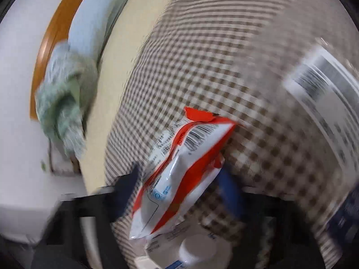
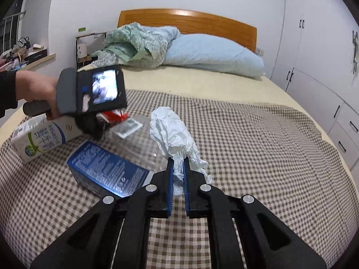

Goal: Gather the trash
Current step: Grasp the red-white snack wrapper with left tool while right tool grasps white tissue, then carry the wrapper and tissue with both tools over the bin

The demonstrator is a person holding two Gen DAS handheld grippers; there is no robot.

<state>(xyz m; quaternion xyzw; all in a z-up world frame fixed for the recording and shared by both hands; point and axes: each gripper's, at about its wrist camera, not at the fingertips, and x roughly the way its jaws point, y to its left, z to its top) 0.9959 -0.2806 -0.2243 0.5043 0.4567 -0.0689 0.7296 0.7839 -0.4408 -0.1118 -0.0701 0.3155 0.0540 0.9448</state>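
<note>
A brown-and-white checked blanket [image 2: 246, 134] is covering the near bed, a pale blue pillow [image 2: 213, 53] is lying against the far orange wooden headboard [image 2: 202, 22], and white wardrobe doors [image 2: 318, 56] are lining the right wall.

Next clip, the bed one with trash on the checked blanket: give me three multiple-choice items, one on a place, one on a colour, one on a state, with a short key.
1. Where does the blue carton lie?
A. on the checked blanket
B. on the pillow
C. on the floor

2. What colours is the snack wrapper between the left gripper fingers?
A. green and yellow
B. red and white
C. black and gold

3. What is the state of the right gripper?
A. wide open, holding nothing
B. shut on the blue carton
C. shut on the crumpled white tissue

Key: 1 A, the carton rests on the blanket left of the right gripper. 2 B, the left wrist view shows red bands on a white pack. 3 C, both blue pads press the tissue's lower end.
</note>
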